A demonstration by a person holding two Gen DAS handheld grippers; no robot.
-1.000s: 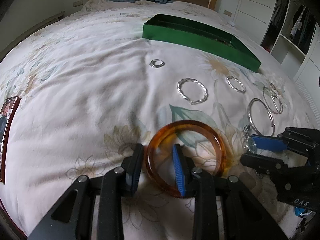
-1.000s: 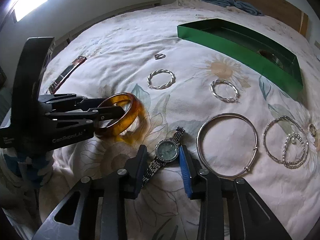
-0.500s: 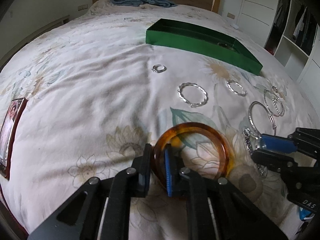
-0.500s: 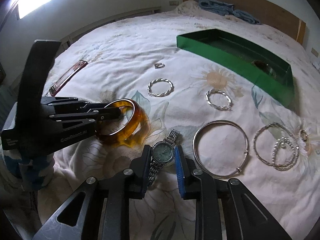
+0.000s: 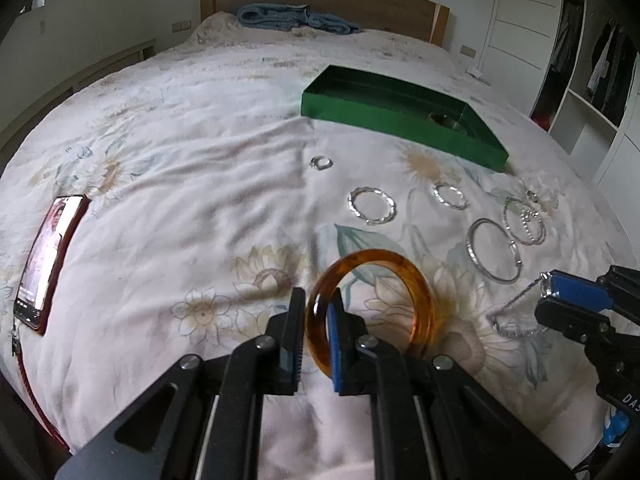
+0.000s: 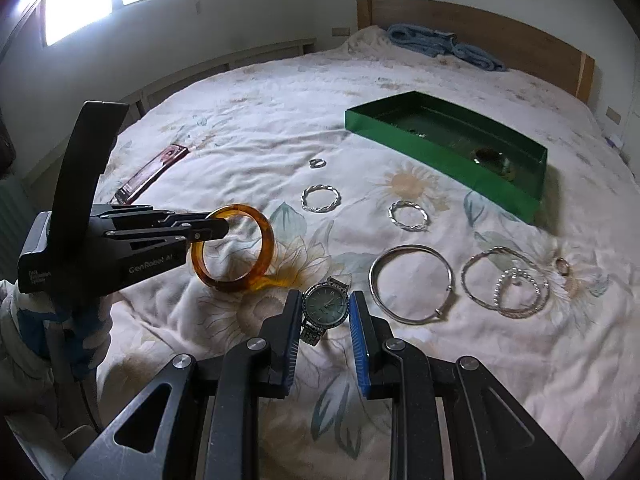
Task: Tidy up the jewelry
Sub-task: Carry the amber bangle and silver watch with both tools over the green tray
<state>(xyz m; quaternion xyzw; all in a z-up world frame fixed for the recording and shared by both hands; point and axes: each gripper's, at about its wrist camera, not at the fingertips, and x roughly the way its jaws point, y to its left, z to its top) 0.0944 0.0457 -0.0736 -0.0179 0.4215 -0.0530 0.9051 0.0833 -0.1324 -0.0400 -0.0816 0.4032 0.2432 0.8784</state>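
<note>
My left claw (image 5: pixel 314 336) has just been closing and now pinches the bangle (image 5: pixel 372 304) by its near rim, ring tilted up off the bed (image 5: pixel 180 168). My right claw (image 6: pixel 325 332) pinches the watch (image 6: pixel 324 306), strap trailing toward me. The box (image 6: pixel 444 148) lies ahead and to the right, long axis slanting rightward; my right claw looks nearer to it.

My bed (image 5: pixel 200 152) wore a pale floral cover. On it lay a green box (image 5: pixel 384 116), a small ring (image 5: pixel 321 163), two twisted bangles (image 5: pixel 371 205), a plain silver bangle (image 5: pixel 494 250), overlapping beaded bracelets (image 5: pixel 526 222) and, off at the left edge, a phone (image 5: pixel 50 256). A blue cloth (image 5: pixel 292 18) sat by the headboard.
</note>
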